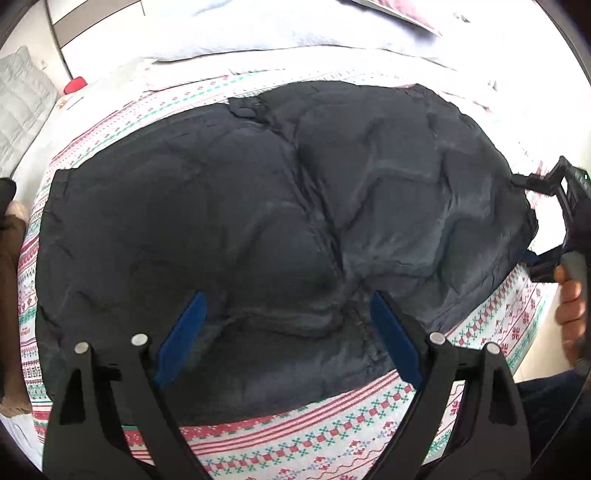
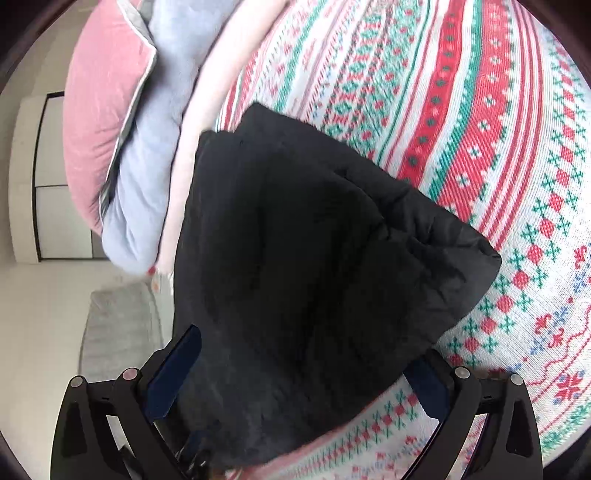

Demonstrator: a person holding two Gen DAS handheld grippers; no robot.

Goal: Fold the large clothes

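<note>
A dark quilted jacket point(image 1: 258, 206) lies spread on a bed with a red, green and white patterned cover point(image 1: 332, 439). My left gripper point(image 1: 287, 295) hovers over the jacket's near part, open, with its blue pads point(image 1: 184, 332) wide apart and nothing pinched. My right gripper point(image 1: 528, 219) is at the jacket's right edge, held by a hand point(image 1: 570, 306). In the right wrist view a folded, thick part of the jacket point(image 2: 314, 258) fills the gap between the right gripper's point(image 2: 306, 350) widely spread fingers. I see no pad pressing on it.
White bedding point(image 1: 295, 33) is piled beyond the jacket. A pink pillow point(image 2: 99, 122) and a pale blue blanket point(image 2: 147, 166) lie at the bed's far side. A grey quilted cushion point(image 1: 18, 96) and a small red object point(image 1: 75, 84) sit far left, brown fabric point(image 1: 9, 295) at the left edge.
</note>
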